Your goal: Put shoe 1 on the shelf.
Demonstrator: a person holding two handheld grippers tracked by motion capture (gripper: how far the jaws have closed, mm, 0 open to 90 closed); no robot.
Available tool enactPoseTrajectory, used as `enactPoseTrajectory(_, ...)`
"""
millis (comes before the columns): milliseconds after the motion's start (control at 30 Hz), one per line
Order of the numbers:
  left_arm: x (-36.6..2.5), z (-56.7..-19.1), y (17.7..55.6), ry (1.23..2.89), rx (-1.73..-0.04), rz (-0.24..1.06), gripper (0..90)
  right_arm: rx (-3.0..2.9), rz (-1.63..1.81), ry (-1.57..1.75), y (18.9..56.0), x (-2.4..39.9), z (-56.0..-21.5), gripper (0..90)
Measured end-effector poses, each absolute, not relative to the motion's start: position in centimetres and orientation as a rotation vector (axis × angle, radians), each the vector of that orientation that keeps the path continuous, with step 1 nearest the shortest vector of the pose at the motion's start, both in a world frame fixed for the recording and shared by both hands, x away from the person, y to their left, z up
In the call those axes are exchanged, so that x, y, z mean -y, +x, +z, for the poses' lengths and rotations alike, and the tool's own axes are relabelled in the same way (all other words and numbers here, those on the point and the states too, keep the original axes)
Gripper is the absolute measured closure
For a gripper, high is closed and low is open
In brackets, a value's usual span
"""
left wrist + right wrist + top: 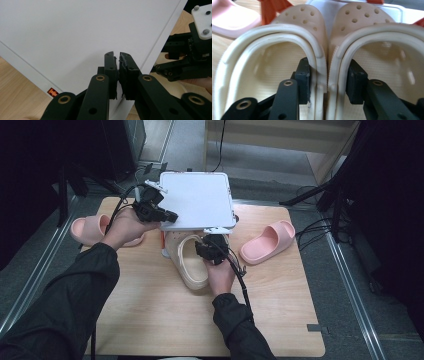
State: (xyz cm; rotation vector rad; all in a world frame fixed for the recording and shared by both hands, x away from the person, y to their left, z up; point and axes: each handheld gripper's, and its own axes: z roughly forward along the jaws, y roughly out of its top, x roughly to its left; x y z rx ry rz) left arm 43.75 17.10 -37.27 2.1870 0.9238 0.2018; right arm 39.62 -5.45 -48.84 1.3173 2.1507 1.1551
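A pair of cream perforated clogs [294, 22] lies side by side, toes pointing into a white box with orange latches [324, 12]. My right gripper [328, 63] straddles their two touching inner walls, one pad inside each shoe and pressed against its wall. From above, the right gripper [212, 247] sits over the clogs [187, 262] at the table's middle. My left gripper [117, 56] is shut on the edge of the flat white lid [75, 32]. It holds the lid [199, 200] raised over the box from the lid's left side [167, 216].
One pink slide [267, 241] lies on the wooden table [150, 310] to the right of the clogs. Another pink slide [90, 229] lies at the left edge, partly behind the left hand. Dark stands and cables ring the table.
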Motion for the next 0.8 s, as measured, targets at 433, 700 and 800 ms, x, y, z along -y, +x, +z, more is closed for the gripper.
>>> enactPoseTrajectory(433, -17.1, -37.2, 43.9, 2.196, -0.926, 0.194, 84.4, -2.204, 1.215, 1.328, 38.4, 7.0, -48.3, 54.9)
enactPoseTrajectory(700, -17.1, -37.1, 43.9, 2.197, -0.935, 0.189, 84.4, -2.226, 1.237, 1.301, 36.4, 8.9, -47.7, 56.8)
enactPoseTrajectory(800, -17.0, -37.1, 43.9, 2.199, -0.936, 0.190, 84.5, -2.240, 1.253, 1.289, 35.4, 9.6, -47.5, 61.0)
